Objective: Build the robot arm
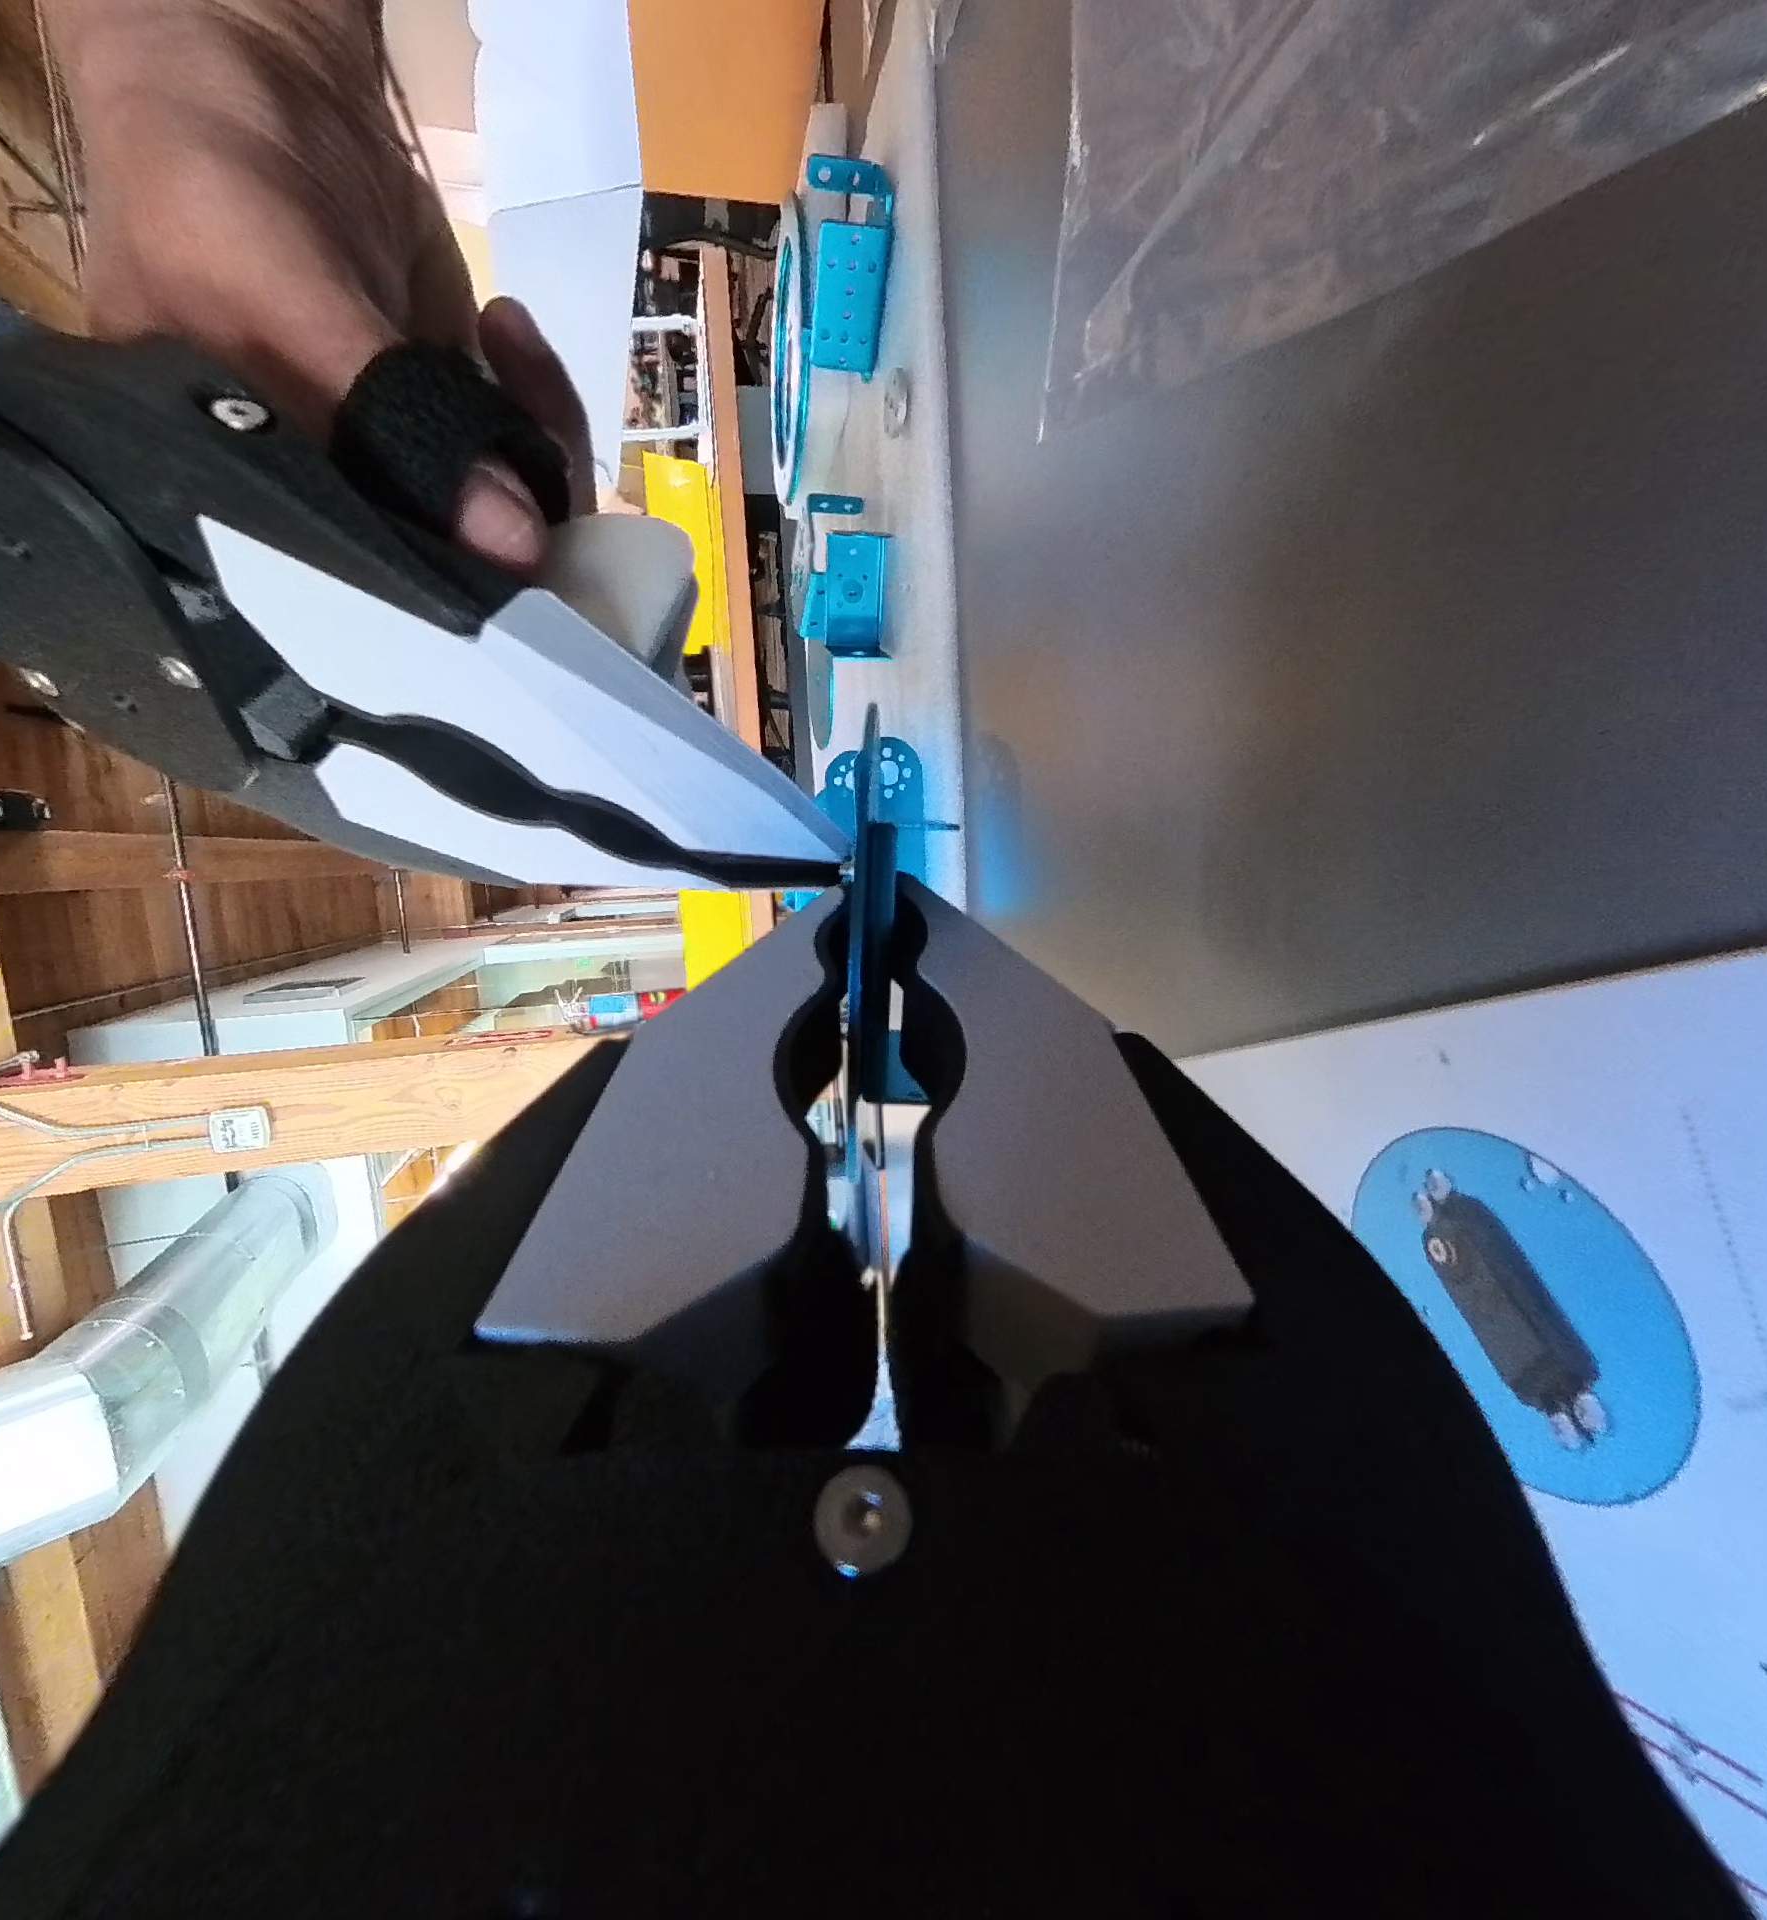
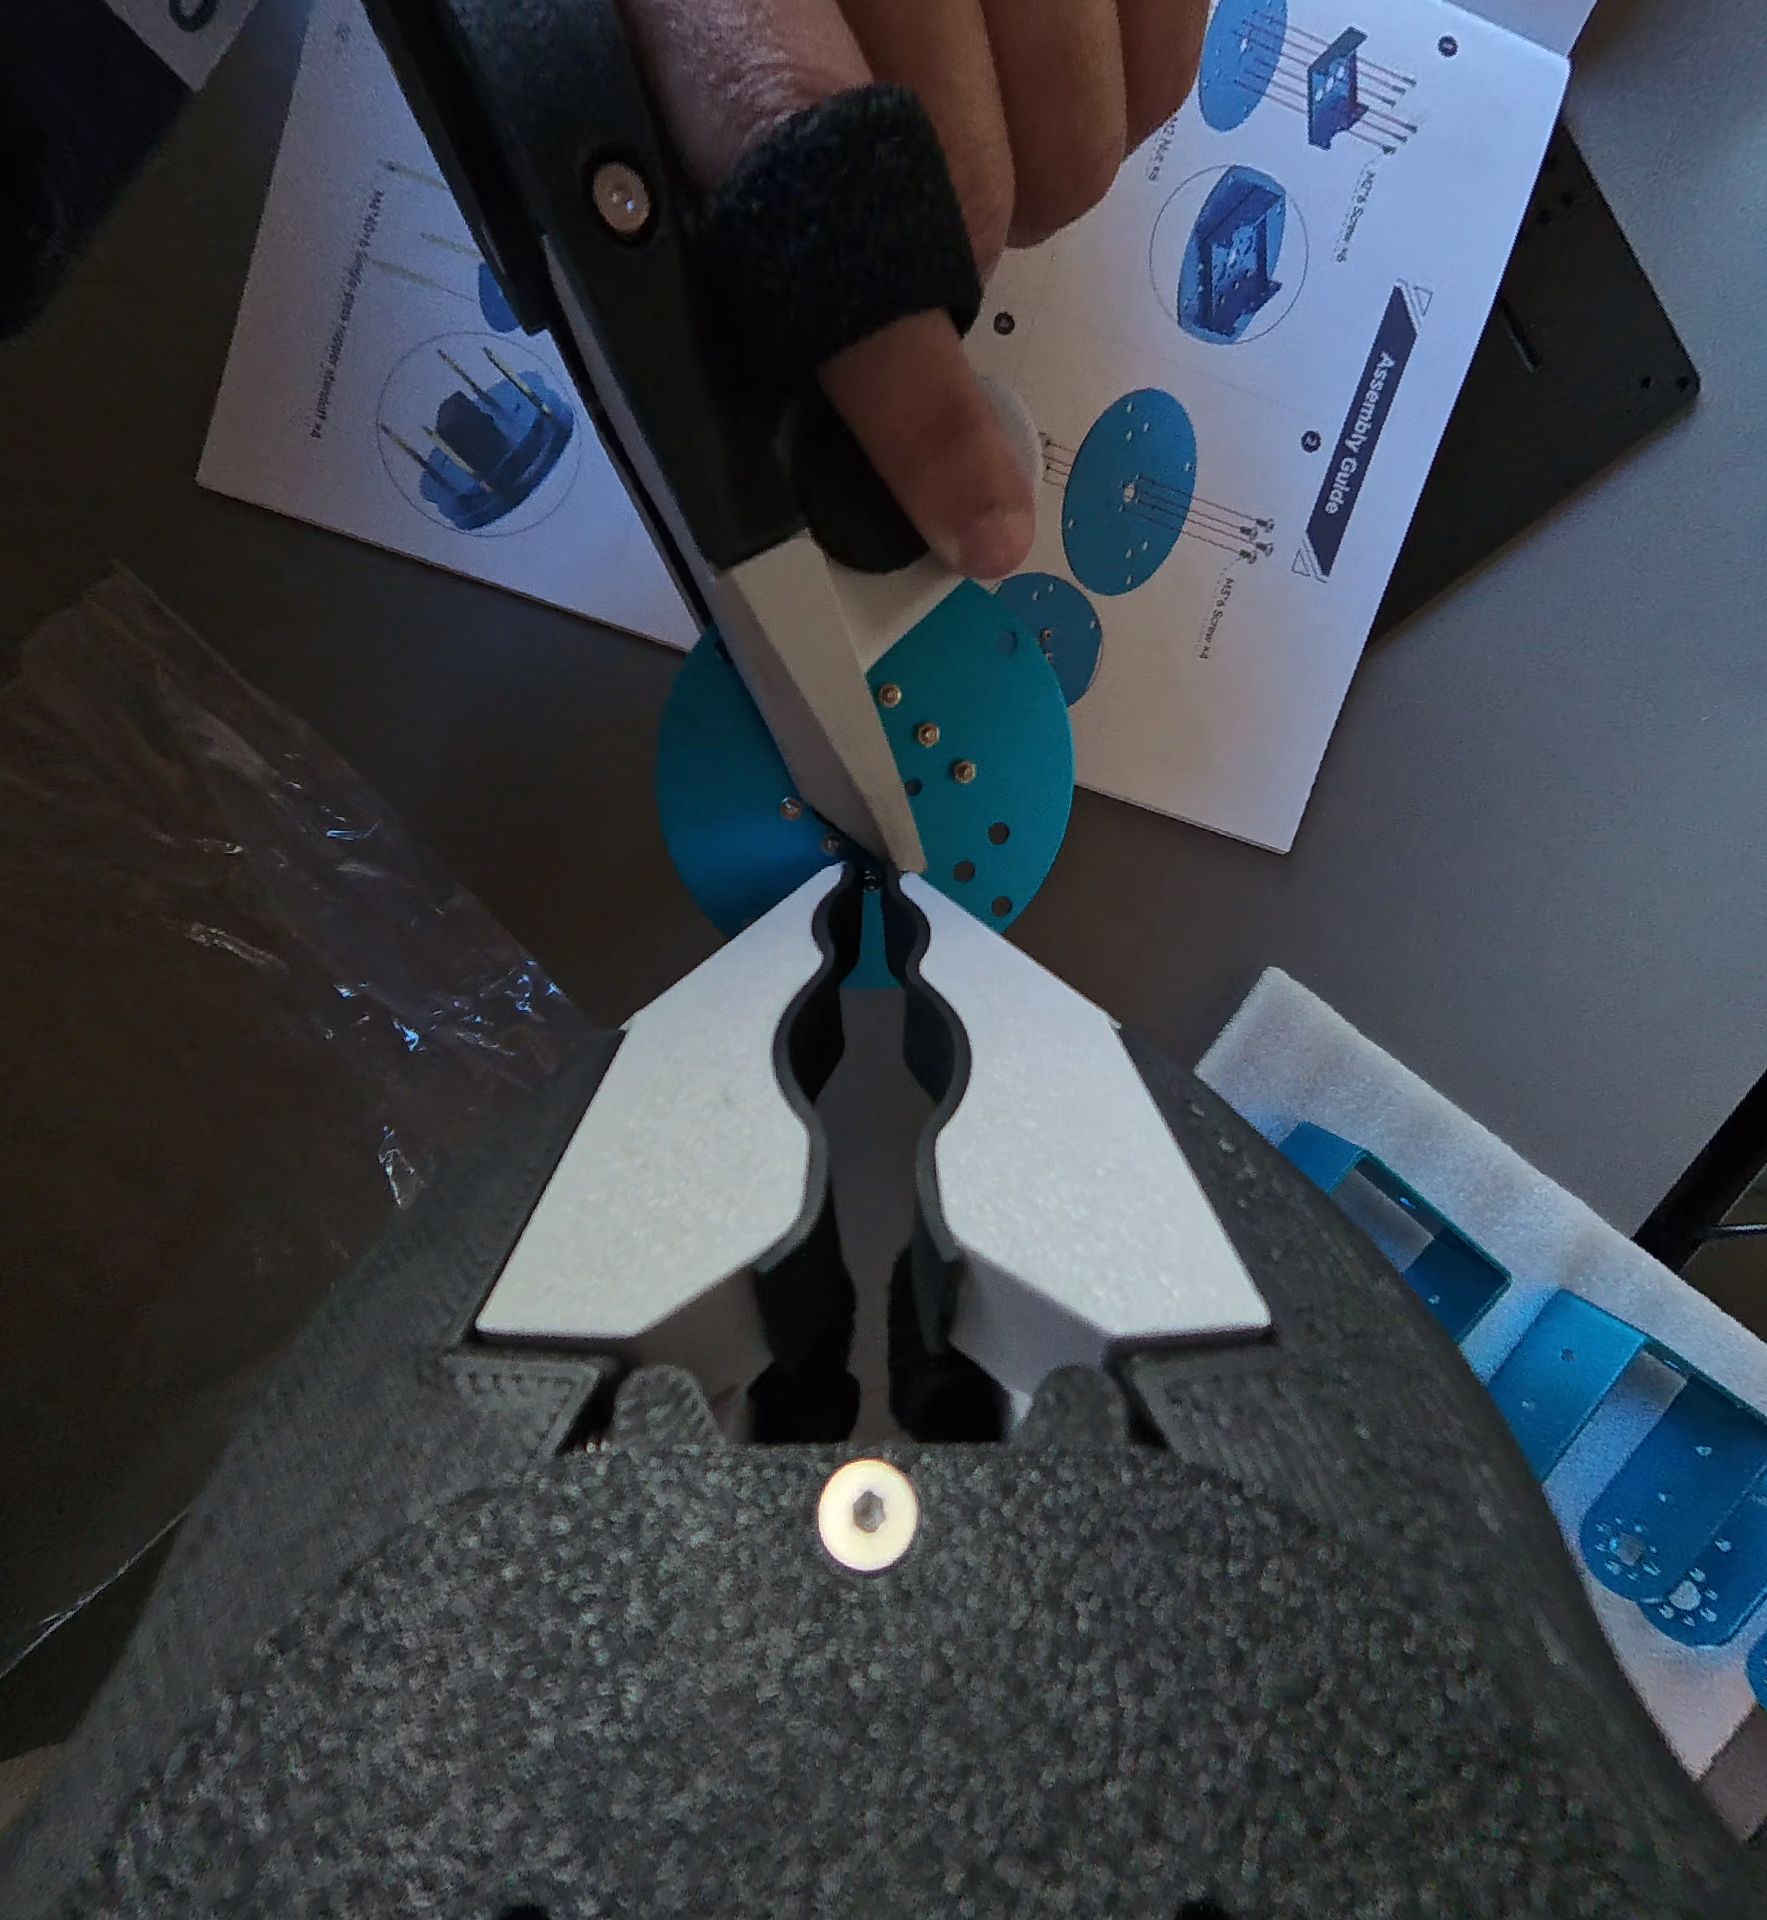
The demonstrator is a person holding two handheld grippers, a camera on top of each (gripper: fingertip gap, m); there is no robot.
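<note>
A round teal-blue metal disc [image 2: 983, 748] with brass studs and several holes is held above the dark table. My left gripper [image 1: 874, 899] is shut on the disc [image 1: 863, 997], which shows edge-on between its fingers, with a black block fixed to one face. In the right wrist view the left gripper [image 2: 900, 852] comes down from the top, a hand with a black finger strap on it. My right gripper [image 2: 871, 881] is shut, its tips pinching a small metal fastener against the disc's face. It enters the left wrist view [image 1: 827, 868] from the upper left.
A printed assembly sheet [image 2: 1222, 416] lies under the disc and also shows in the left wrist view [image 1: 1585, 1351]. Blue metal brackets [image 2: 1585, 1403] rest on white foam at the right. A crumpled clear plastic bag [image 2: 183, 883] lies at the left. More blue brackets [image 1: 853, 281] sit farther off. Both grippers' tips are close together, under 4 cm apart.
</note>
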